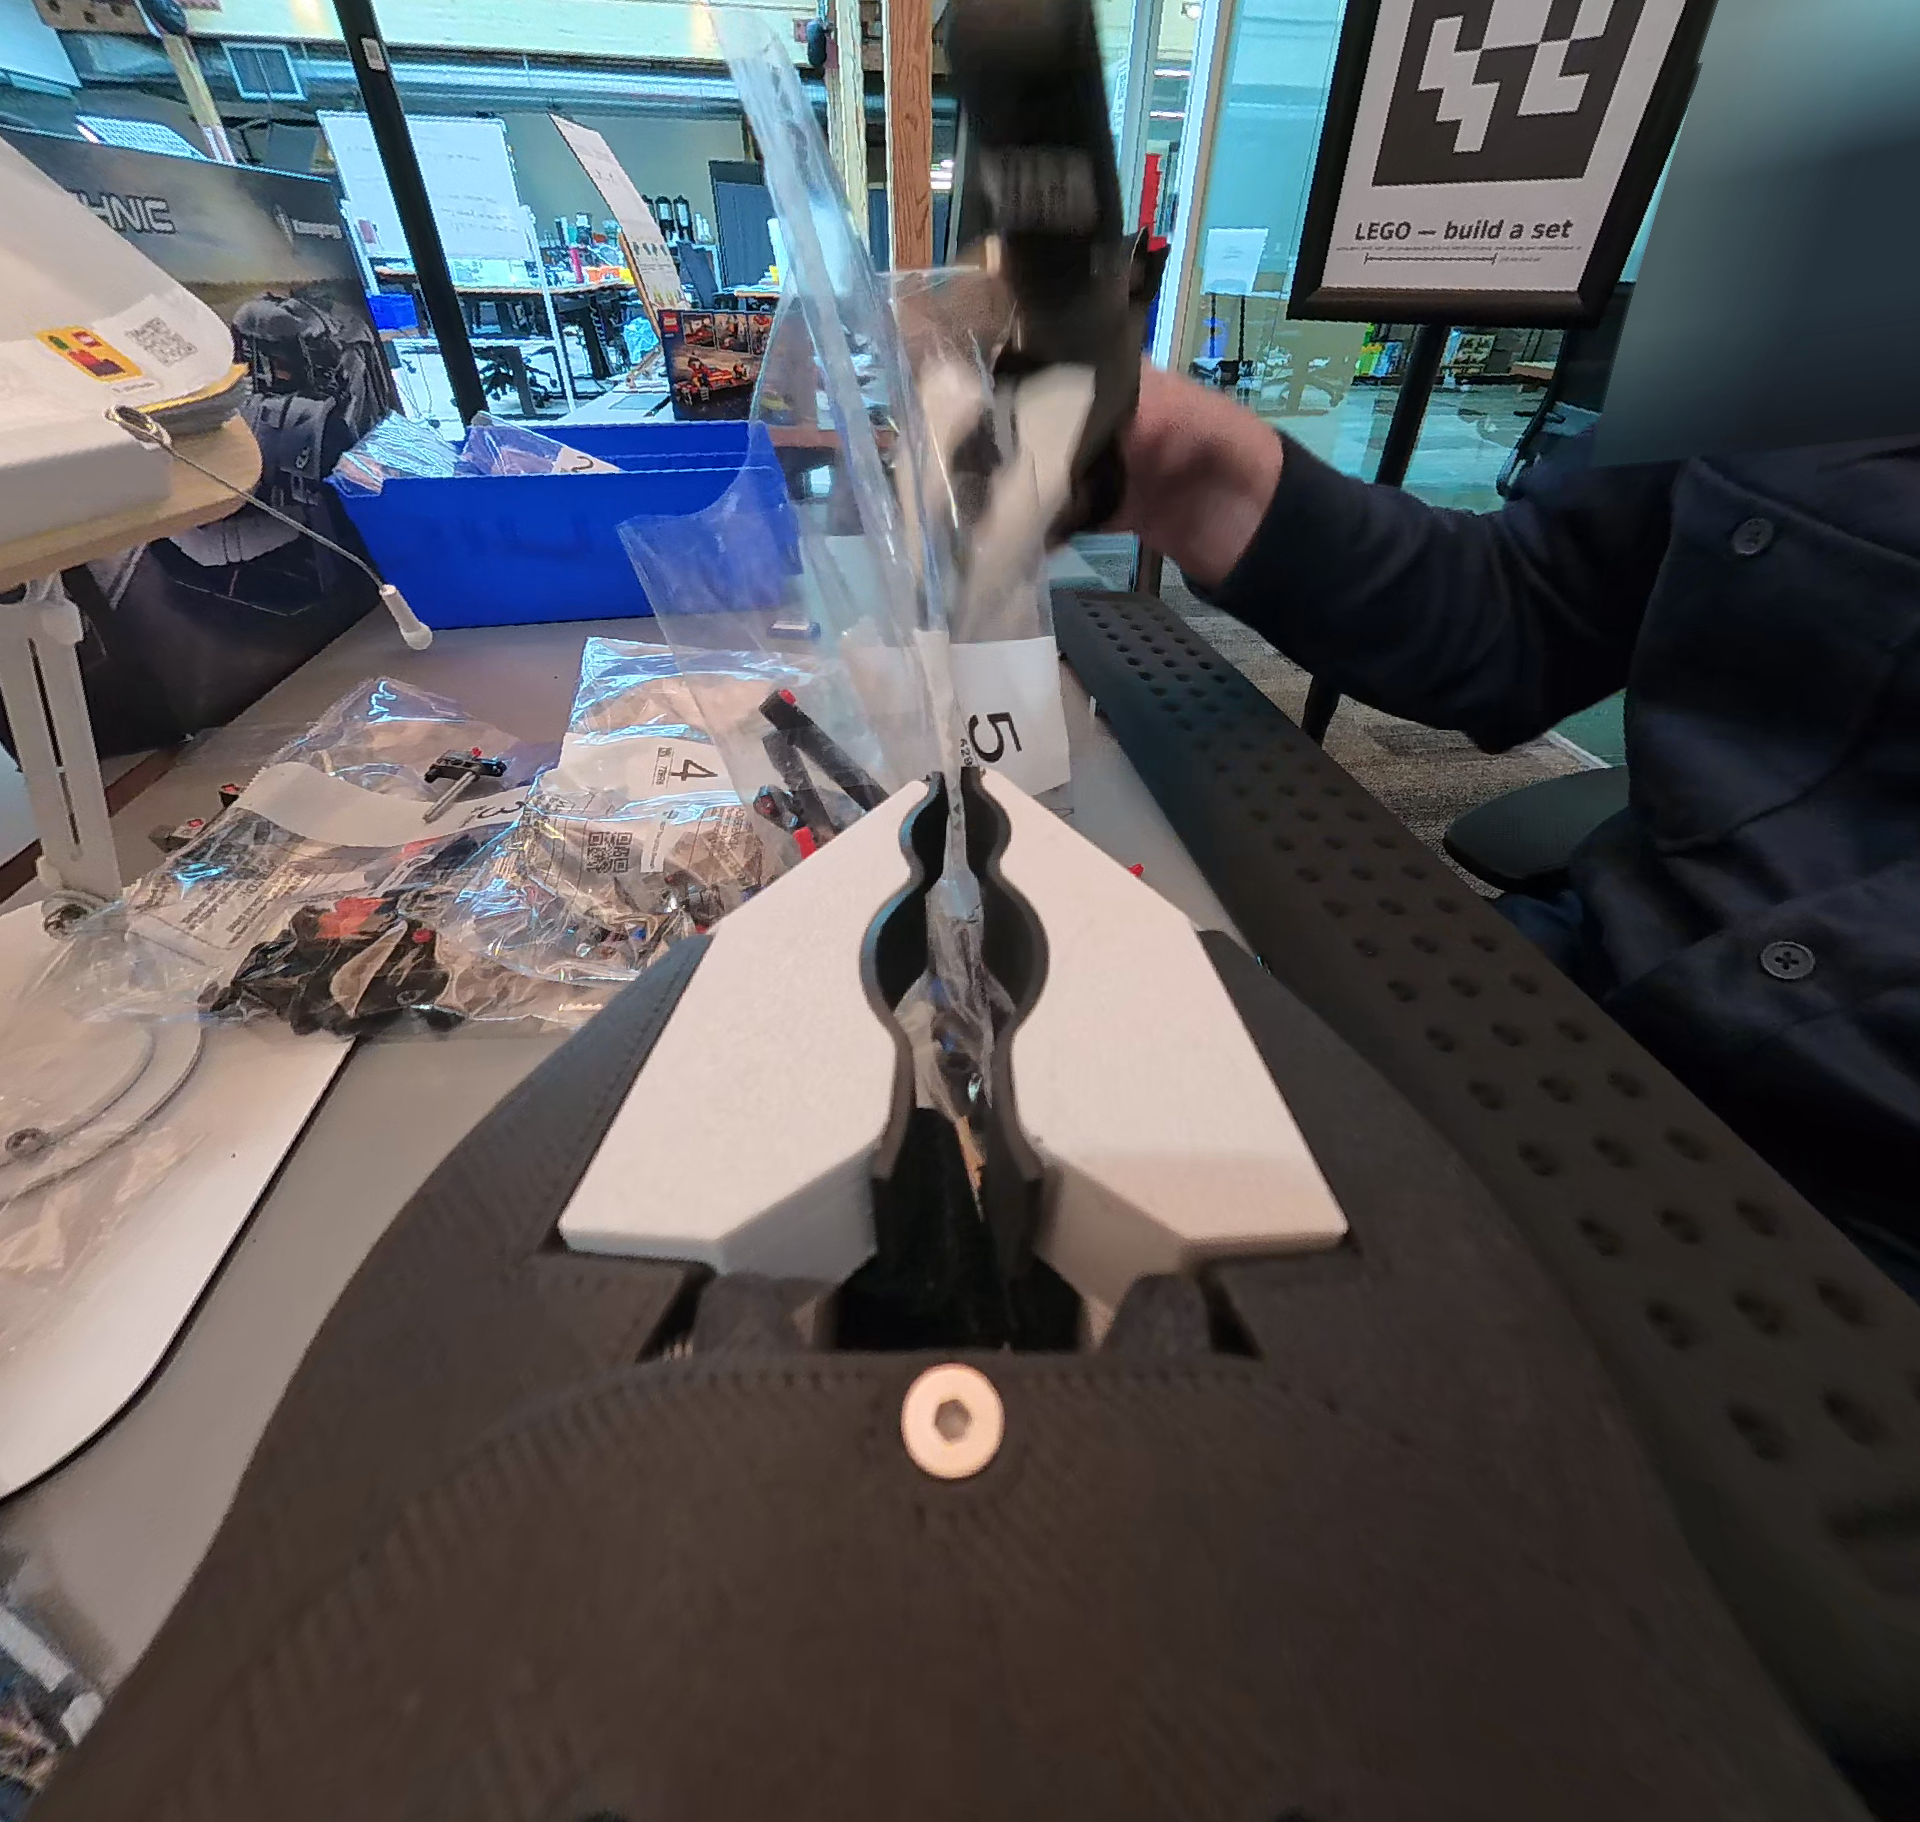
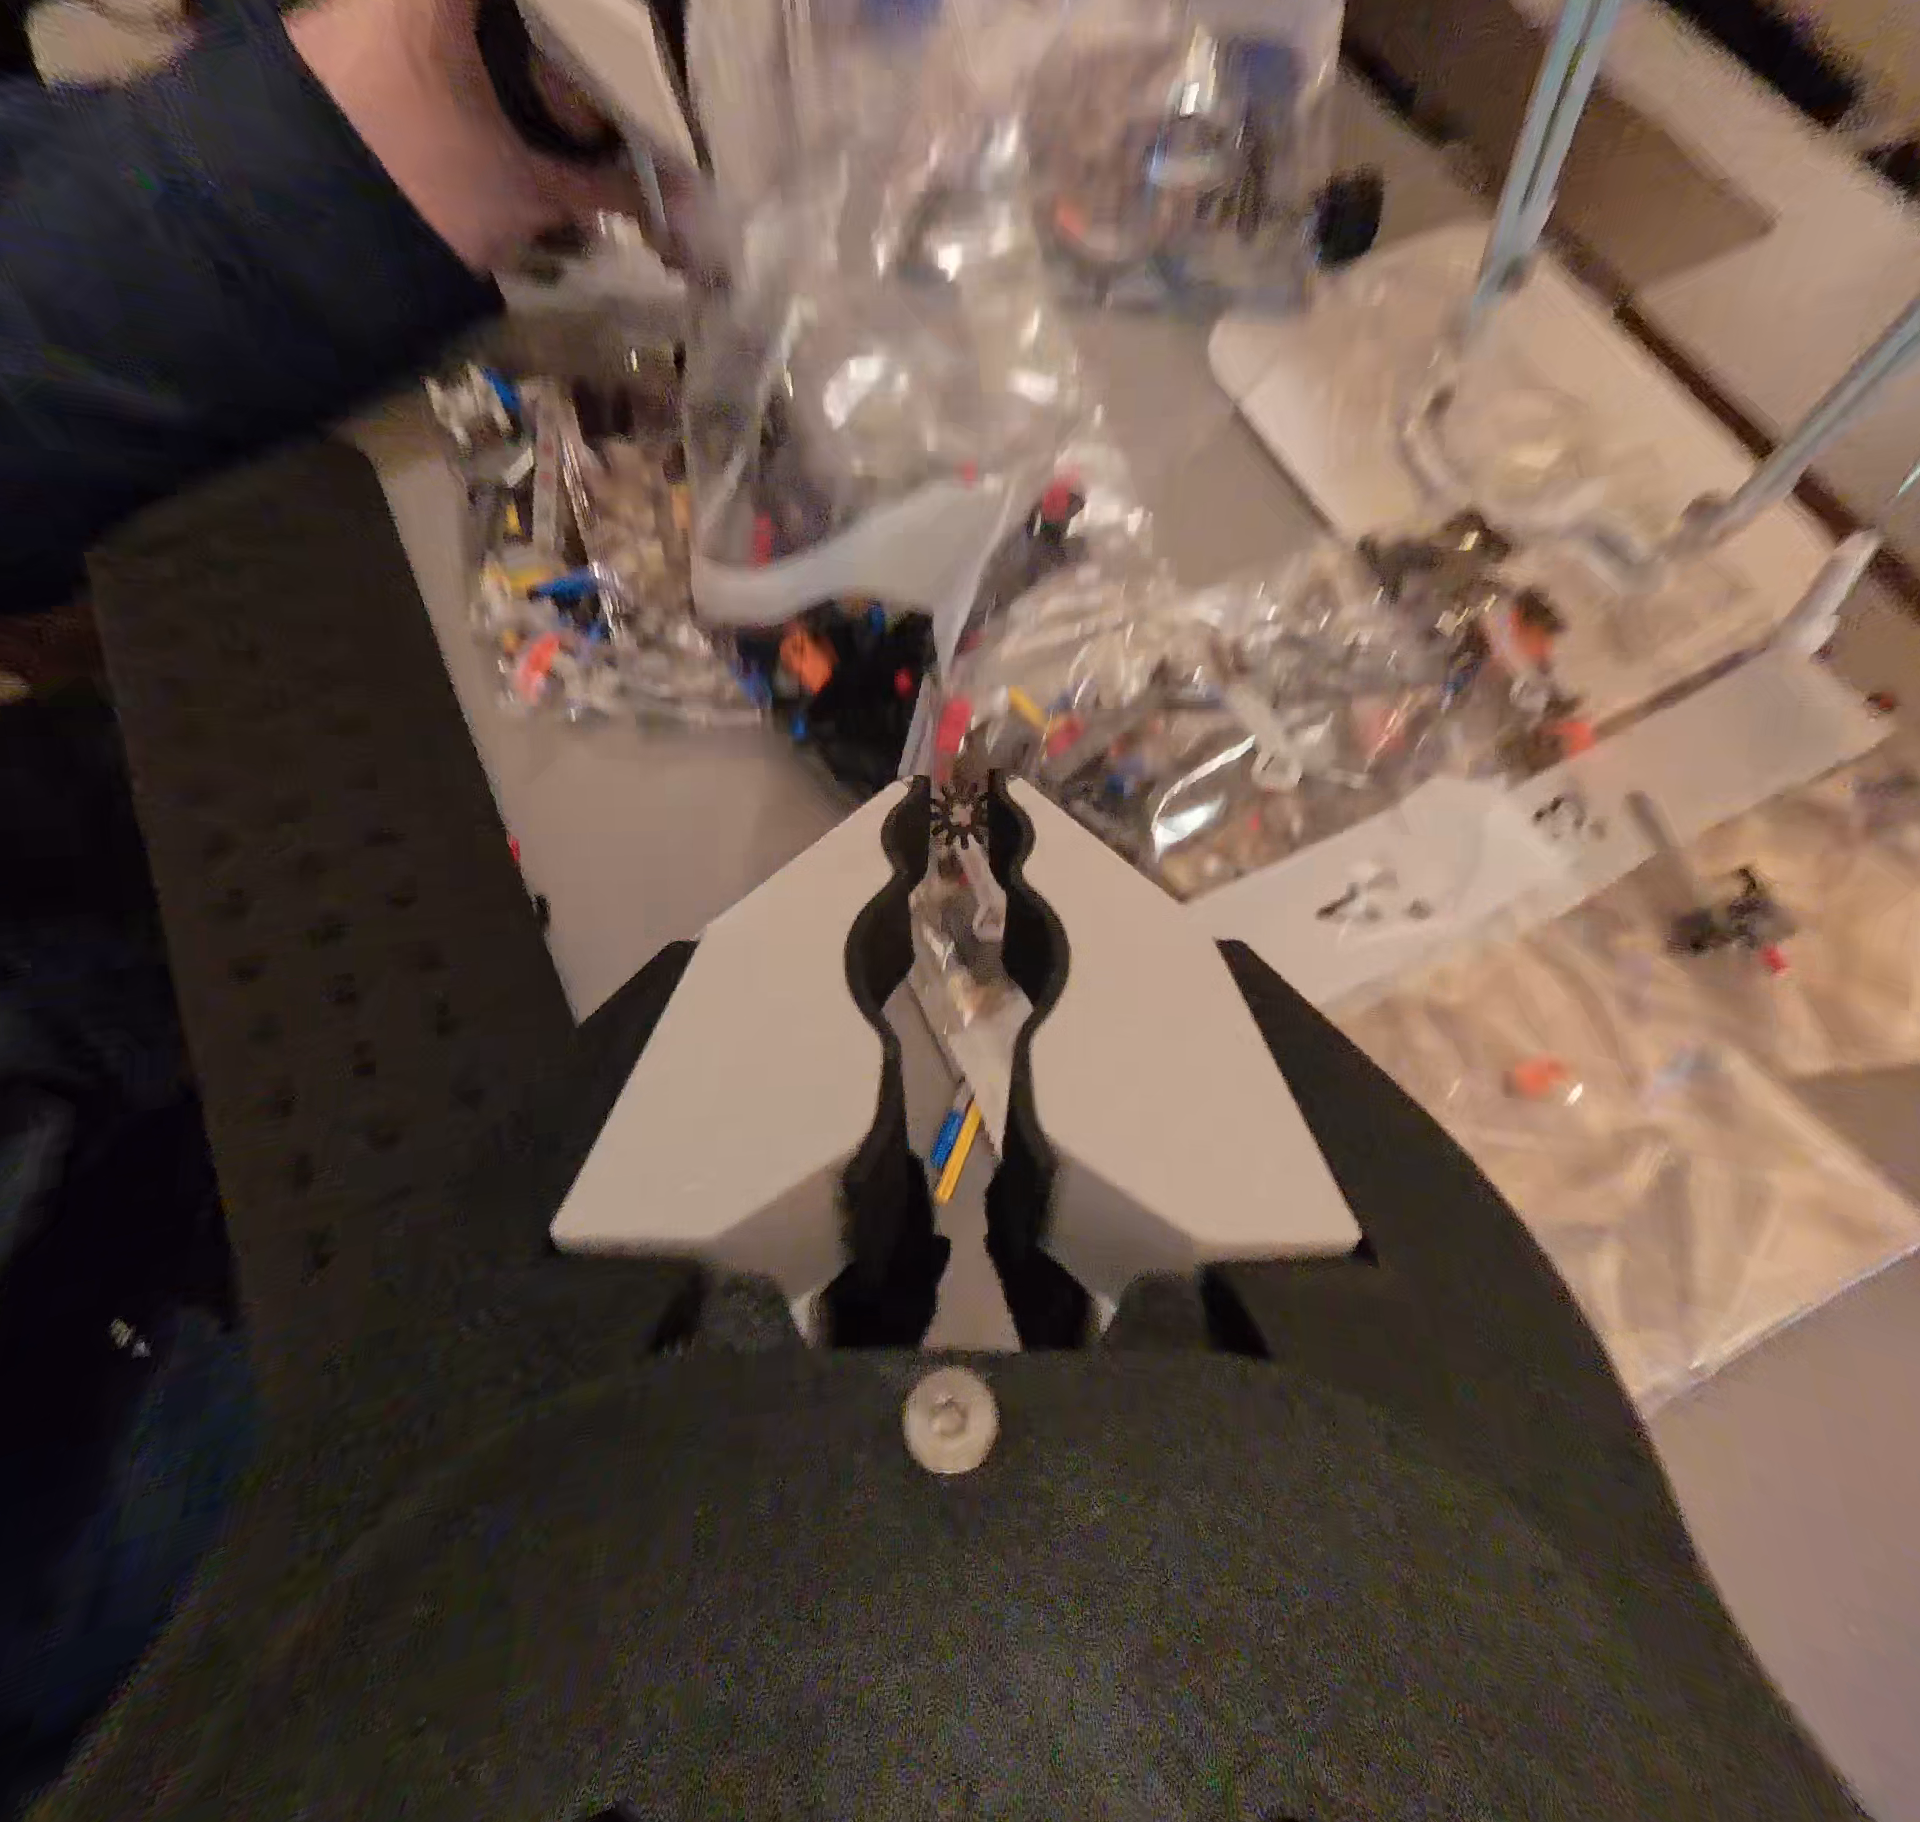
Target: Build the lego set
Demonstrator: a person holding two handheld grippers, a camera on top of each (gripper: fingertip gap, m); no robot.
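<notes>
Nearest the lens in the left wrist view: the left gripper point(image 1: 954, 785), white fingers on a black body, jaws drawn nearly together and pinching a clear plastic parts bag point(image 1: 831, 484) that rises from the fingertips toward upper centre of the frame. At upper centre-right the right gripper point(image 1: 1023, 422), blurred, has hold of the same bag's top; a hand point(image 1: 1195, 484) in a dark sleeve carries it.

Right wrist view, motion-blurred: the right gripper's point(image 2: 958, 785) jaws are close together, with crumpled bag film and what looks like a small black gear point(image 2: 954, 818) between the fingertips. Judgement: both claws are clamped on one bag and pulling it apart.

Task items: numbered clear bags of black and red pieces point(image 1: 436, 868) lie on the grey table point(image 1: 499, 1066) at centre-left of the left view, seemingly sealed. A loose scatter of small coloured pieces point(image 2: 582, 588) sits left of centre in the right view. A blue plastic bin point(image 1: 540, 536) holding more bags stands behind, at upper centre-left.

Progress, as judgement: early. No assembled model is visible; the work is at bag opening. Sorting and all building appear to remain.
</notes>
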